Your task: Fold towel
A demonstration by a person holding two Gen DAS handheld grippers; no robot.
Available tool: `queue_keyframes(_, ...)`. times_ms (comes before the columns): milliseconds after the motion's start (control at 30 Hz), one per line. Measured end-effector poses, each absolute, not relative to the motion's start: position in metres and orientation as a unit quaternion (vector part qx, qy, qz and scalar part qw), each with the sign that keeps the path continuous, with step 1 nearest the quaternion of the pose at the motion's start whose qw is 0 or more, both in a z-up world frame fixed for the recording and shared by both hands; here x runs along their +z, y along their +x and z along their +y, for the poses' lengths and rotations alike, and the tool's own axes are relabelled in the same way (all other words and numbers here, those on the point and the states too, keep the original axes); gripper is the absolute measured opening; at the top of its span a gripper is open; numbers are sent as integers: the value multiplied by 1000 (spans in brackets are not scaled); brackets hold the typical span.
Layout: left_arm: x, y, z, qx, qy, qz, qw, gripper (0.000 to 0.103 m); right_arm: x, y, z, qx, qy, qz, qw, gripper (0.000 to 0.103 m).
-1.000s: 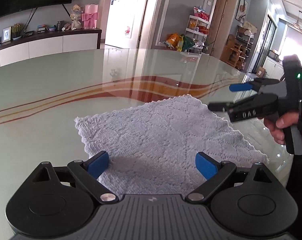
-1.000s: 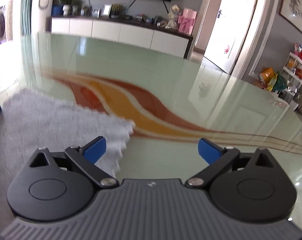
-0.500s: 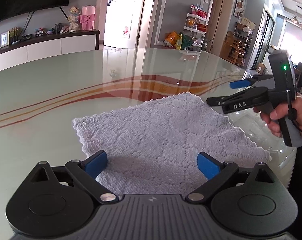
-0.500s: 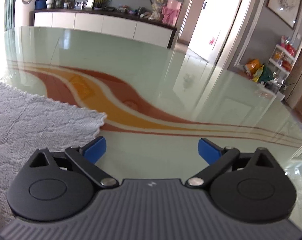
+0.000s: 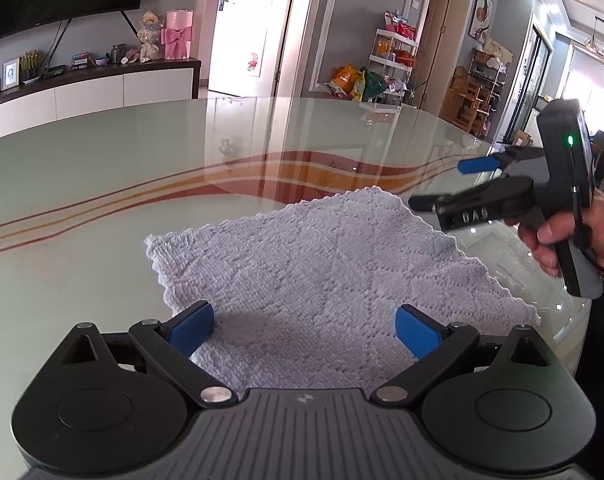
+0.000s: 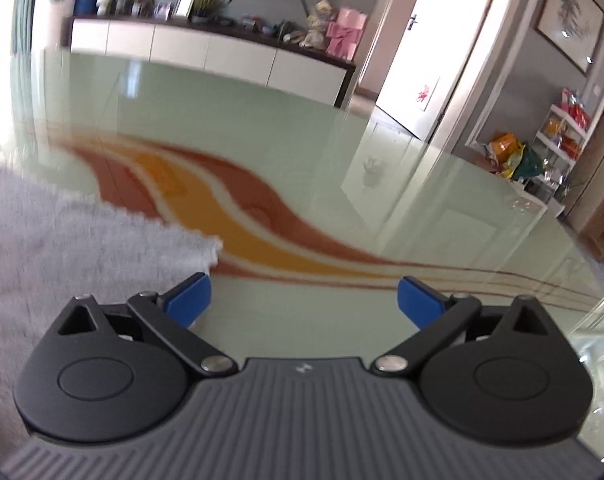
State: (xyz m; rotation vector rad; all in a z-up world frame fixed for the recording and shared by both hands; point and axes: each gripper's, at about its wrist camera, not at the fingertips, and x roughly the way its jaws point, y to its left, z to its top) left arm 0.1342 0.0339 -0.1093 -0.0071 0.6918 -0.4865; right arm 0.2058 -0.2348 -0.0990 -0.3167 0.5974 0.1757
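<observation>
Right gripper (image 6: 304,300) hovering with jaws spread wide over glass table (image 6: 262,120), blurred white towel (image 6: 70,240) lying at left, corner nearing left blue fingertip (image 6: 188,298).

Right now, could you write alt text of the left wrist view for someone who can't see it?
A white knitted towel lies flat and unfolded on a glossy green glass table with red and orange wavy stripes. The open left gripper, black with blue fingertips, hovers above its near edge. On the right, a hand holds the open right gripper beside the towel's far corner.
</observation>
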Motion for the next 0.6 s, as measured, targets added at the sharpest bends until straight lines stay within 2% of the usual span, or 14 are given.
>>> queue_keyframes(233,-109,134,34,-237,-5,337,911,99,-110,222,-217,106,-165,302,933,102)
queue_keyframes(433,-110,134,32,-237,-5,335,912,100,-114,227,-240,57,-153,309,937,102)
queue_keyframes(600,-110,134,32,-235,-7,336,912,100,-103,220,-245,74,-121,287,947,101)
